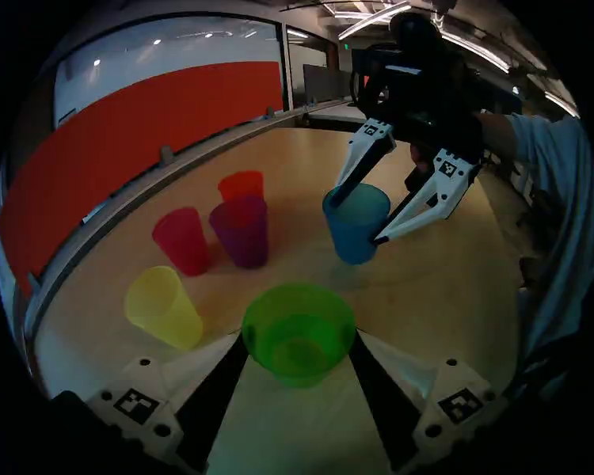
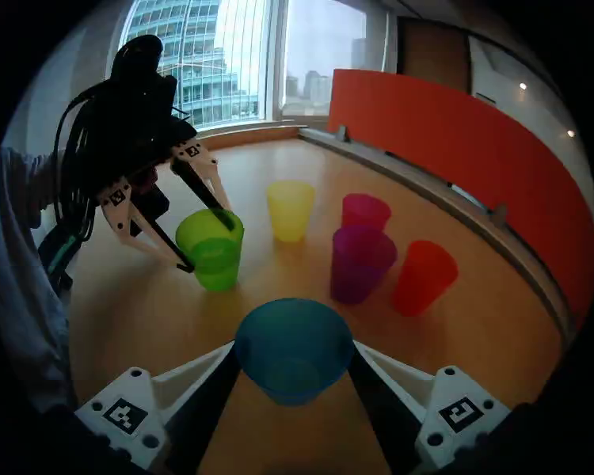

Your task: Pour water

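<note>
Green cup point(image 1: 298, 336) at 6 o'clock, left gripper point(image 1: 298, 342) jaws clamped on it; blue cup point(image 1: 356, 222) at 1 o'clock, gripped by right gripper point(image 1: 357, 218). Bring rims together over table point(image 1: 432, 293), tilt slowly.

One camera sits close behind the green cup point(image 1: 298, 332), one behind the blue cup point(image 2: 293, 348). They face each other across the shared table point(image 1: 447, 301).

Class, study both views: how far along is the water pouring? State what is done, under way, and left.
Done: left gripper is shut on the green cup, right gripper on the blue cup. Under way: both cups held upright, apart. Left: the pour itself, tilting one over the other.
</note>
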A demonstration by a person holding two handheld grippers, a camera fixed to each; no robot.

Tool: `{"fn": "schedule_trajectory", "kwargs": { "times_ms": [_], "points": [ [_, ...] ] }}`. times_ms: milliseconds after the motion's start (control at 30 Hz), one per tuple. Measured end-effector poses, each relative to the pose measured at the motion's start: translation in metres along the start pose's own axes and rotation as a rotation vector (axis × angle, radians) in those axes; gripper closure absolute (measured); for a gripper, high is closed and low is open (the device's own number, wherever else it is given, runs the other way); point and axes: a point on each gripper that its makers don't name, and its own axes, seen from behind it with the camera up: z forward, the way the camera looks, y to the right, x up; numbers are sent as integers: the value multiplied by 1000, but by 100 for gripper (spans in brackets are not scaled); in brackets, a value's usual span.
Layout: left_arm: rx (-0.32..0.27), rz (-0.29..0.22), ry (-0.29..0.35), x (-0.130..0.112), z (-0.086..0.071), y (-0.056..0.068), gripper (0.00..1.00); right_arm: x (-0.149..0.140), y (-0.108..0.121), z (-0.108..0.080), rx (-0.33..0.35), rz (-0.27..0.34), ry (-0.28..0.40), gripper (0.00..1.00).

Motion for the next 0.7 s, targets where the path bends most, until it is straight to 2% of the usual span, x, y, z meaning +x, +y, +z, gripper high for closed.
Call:
{"fn": "schedule_trajectory", "kwargs": {
  "times_ms": [267, 700],
  "points": [
    [-6, 0, -9, -5, 4, 0, 14, -3, -4, 3, 10, 2, -4, 7],
    [-5, -31, 0, -9, 2, 0, 14, -8, -8, 5, 9, -7, 2, 7]
  ]
}}
